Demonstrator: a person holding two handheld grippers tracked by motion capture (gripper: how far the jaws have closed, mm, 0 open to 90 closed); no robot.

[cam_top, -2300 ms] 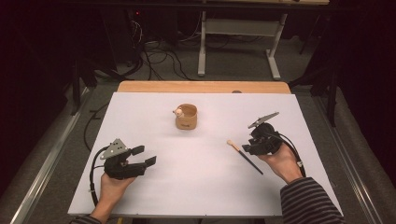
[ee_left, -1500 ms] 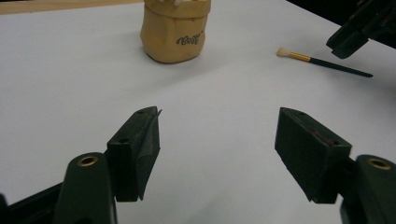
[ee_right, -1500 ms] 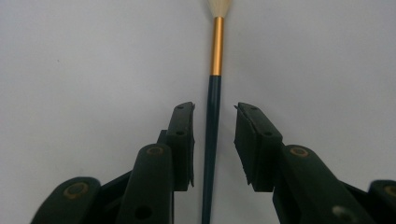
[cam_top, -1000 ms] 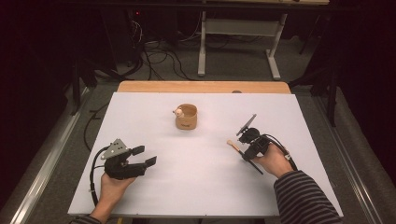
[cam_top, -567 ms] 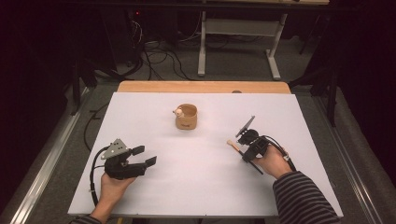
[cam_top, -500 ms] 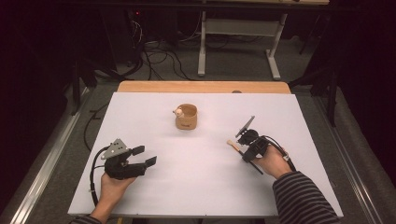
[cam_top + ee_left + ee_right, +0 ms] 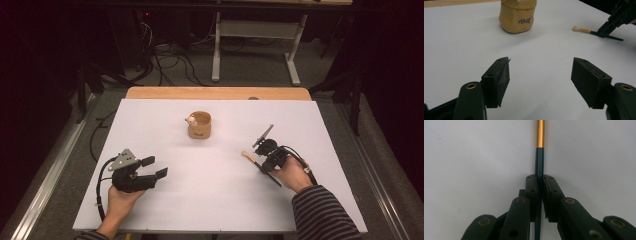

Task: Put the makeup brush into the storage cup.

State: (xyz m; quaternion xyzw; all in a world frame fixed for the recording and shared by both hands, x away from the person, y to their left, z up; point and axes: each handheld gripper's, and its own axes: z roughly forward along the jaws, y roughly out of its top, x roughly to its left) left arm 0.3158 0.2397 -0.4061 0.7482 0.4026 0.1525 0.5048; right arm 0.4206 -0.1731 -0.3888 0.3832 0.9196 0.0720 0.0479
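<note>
Right gripper view, right gripper point(image 7: 539, 180) clamping brush point(image 7: 540, 147)

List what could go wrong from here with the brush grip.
1. The right tool pinches the makeup brush on its thin, smooth dark handle, so it could slip or swivel when lifted.
2. The grip sits far from the bristle tip, so the brush may droop.
3. The tan cup looks light; a swing might tip it.

the left gripper point(image 7: 154, 168) is resting low in the left hand point(image 7: 119, 199), jaws spread wide. the right gripper point(image 7: 265, 160), tilted down from the right hand point(image 7: 291, 174), is pinching its jaws together.
</note>
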